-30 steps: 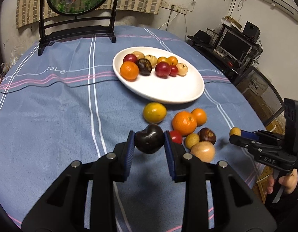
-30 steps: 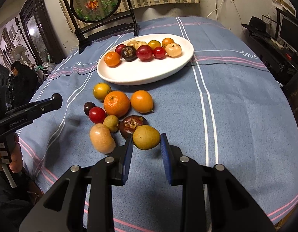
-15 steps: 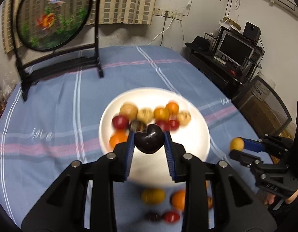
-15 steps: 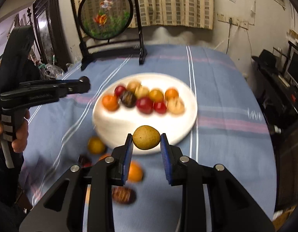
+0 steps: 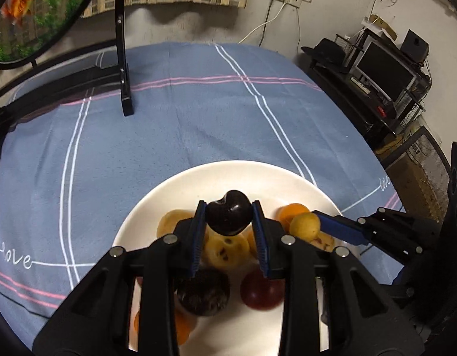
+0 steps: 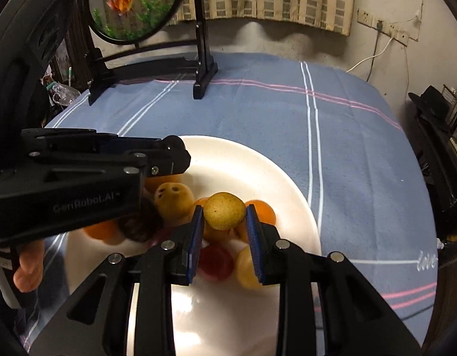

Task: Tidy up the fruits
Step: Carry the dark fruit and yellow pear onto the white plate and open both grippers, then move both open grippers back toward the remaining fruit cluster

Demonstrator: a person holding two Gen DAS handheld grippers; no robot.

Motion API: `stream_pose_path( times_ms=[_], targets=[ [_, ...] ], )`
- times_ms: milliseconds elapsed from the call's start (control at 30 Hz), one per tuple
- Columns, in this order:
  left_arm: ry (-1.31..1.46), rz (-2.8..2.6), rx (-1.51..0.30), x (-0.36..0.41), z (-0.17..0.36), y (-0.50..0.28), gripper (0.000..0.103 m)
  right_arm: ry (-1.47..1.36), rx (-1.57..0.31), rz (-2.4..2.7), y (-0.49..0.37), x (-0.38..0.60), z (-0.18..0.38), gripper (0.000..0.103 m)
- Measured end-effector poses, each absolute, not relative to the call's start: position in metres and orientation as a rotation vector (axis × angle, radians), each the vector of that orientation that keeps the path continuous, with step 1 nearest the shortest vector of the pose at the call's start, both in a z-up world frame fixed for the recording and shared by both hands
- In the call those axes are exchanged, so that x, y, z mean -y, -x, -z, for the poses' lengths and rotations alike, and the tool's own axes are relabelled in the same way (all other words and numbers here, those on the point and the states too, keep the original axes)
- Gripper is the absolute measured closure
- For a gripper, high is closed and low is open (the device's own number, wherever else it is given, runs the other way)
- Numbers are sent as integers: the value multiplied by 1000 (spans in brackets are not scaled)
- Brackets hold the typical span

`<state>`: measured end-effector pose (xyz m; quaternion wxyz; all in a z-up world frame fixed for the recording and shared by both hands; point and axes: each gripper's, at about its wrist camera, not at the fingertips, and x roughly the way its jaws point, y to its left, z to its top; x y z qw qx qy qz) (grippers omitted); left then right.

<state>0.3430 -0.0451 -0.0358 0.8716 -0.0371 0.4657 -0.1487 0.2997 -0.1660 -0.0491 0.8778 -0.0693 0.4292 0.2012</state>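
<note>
Clamping a dark, glossy plum [image 5: 229, 217] between its blue pads, the left gripper [image 5: 228, 231] is positioned above the white plate [image 5: 181, 184], over the fruits already lying there. Below and near its fingers sit a pale yellow fruit [image 5: 225, 250], a dark round fruit [image 5: 203, 292] and a red fruit [image 5: 261, 292]. To the right, the right gripper [image 6: 224, 231] is closed on a small yellow-green fruit [image 6: 224, 210], likewise held over the plate's right portion, above a red fruit [image 6: 215, 259] and beside an orange one [image 6: 262, 210]. The two tools stand close, side by side, not touching. The plate rests on a blue striped tablecloth [image 5: 198, 112]. At the far left edge stands a round goldfish screen [image 6: 133, 3] on a black frame.
</note>
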Motion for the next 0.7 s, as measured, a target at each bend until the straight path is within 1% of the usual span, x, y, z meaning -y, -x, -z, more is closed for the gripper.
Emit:
stream_pose_path(
  times_ms=[67, 100, 133, 167, 200, 333, 367, 467, 633, 700],
  targets=[
    [89, 311, -985, 45, 39, -348, 72, 144, -899, -421, -305, 165, 52, 74],
    [91, 306, -984, 45, 40, -350, 67, 146, -896, -422, -306, 164, 52, 71],
    [92, 302, -981, 44, 40, -351, 64, 151, -883, -418, -306, 163, 51, 60],
    [95, 289, -969, 43, 38, -351, 56, 156, -867, -413, -305, 163, 49, 54],
    [100, 280, -956, 41, 35, -350, 54, 164, -857, -407, -303, 163, 47, 42],
    [115, 278, -915, 29, 17, -333, 54, 185, -850, -396, -286, 167, 35, 42],
    [111, 278, -900, 26, 11, -324, 53, 188, -850, -398, -278, 169, 33, 42],
    [86, 281, -860, 16, -7, -285, 45, 209, -872, -397, -244, 176, 27, 42],
    [64, 299, -819, 7, -16, -215, 44, 154, -906, -402, -185, 192, 21, 42],
    [51, 297, -811, 6, -15, -187, 40, 138, -891, -394, -162, 195, 17, 41]
  ],
)
